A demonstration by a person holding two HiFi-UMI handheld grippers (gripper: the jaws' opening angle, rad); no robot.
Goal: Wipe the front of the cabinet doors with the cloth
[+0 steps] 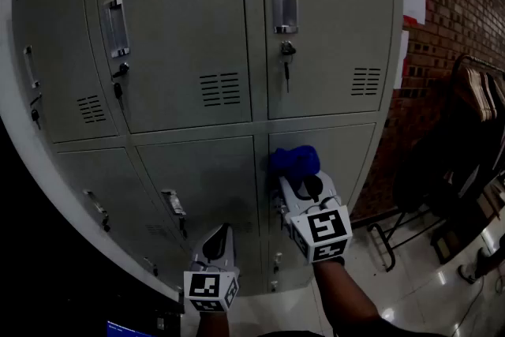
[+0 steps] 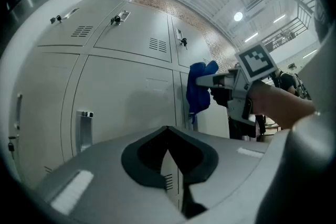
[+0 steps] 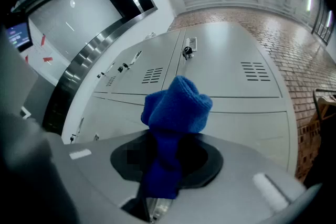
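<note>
Left gripper view shows the left gripper (image 2: 168, 136) with jaws pressed together on nothing, then the right gripper (image 2: 202, 81) with jaws clenched on the tail of the blue cloth (image 2: 198, 92), which looks soft, light and floppy and is best held bunched, its wad by the lower right cabinet door (image 3: 252, 118).

We see a bright blue cloth (image 3: 176, 107) against pale grey cabinet doors (image 1: 181, 28). The brick wall (image 1: 458, 4) is reddish-brown. The left gripper (image 1: 221, 231) and right gripper (image 1: 290, 181) are light grey, their cubes patterned with black-and-white squares.
</note>
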